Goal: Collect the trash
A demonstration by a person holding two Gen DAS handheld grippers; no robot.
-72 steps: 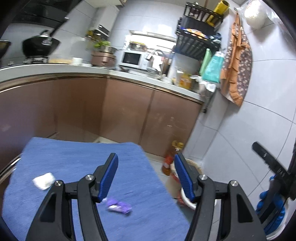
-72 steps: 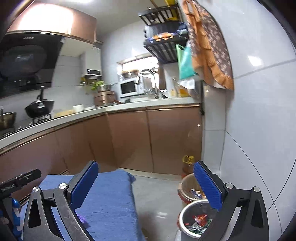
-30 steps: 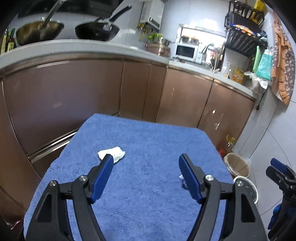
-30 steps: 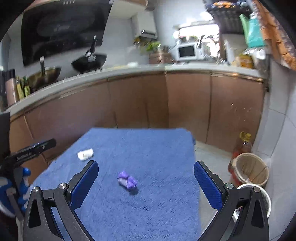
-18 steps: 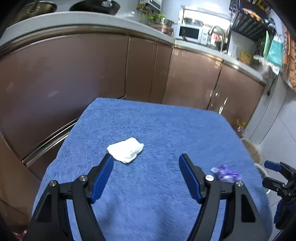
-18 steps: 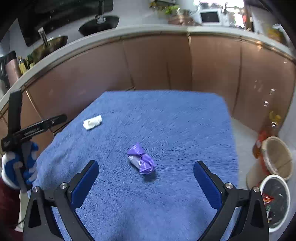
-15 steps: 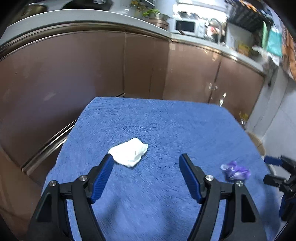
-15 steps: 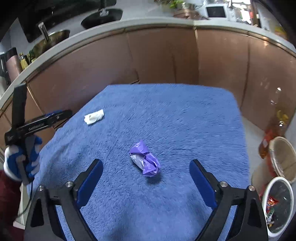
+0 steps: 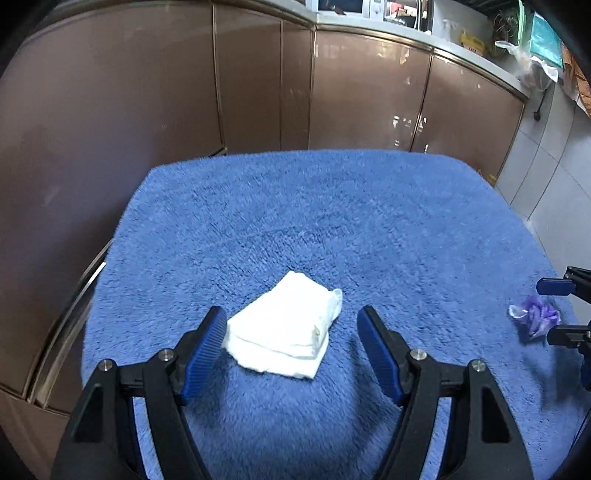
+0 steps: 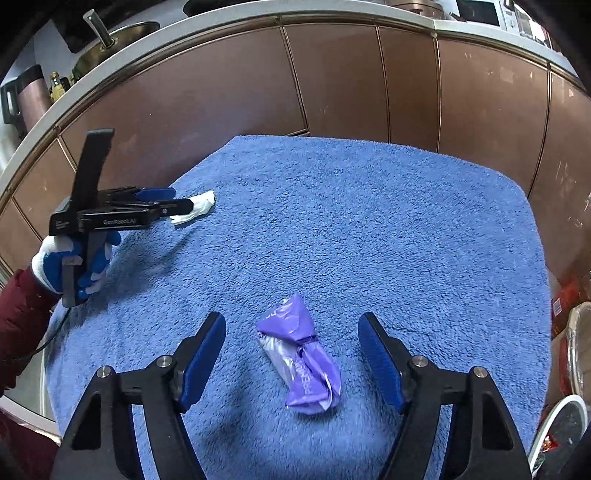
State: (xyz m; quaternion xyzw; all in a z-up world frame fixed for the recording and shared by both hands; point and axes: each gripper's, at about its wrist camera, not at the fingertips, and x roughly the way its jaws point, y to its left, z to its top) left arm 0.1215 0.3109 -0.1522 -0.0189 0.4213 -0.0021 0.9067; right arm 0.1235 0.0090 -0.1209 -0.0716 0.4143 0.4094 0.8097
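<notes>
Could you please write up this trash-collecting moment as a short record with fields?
surface: blue towel
trash 1: folded white tissue, lying between the fingers of the left claw
trash 2: crumpled purple wrapper, lying between the fingers of the right claw
left claw: open, pads not pressing the tissue
right claw: closing, pads not yet touching the wrapper
bins: white bin on the floor beside the towel, trash inside
picked up: nothing yet

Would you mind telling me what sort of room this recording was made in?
Most likely a home kitchen: brown base cabinets curve under a pale countertop, a microwave stands on it, and a metal pan sits farther along.
</notes>
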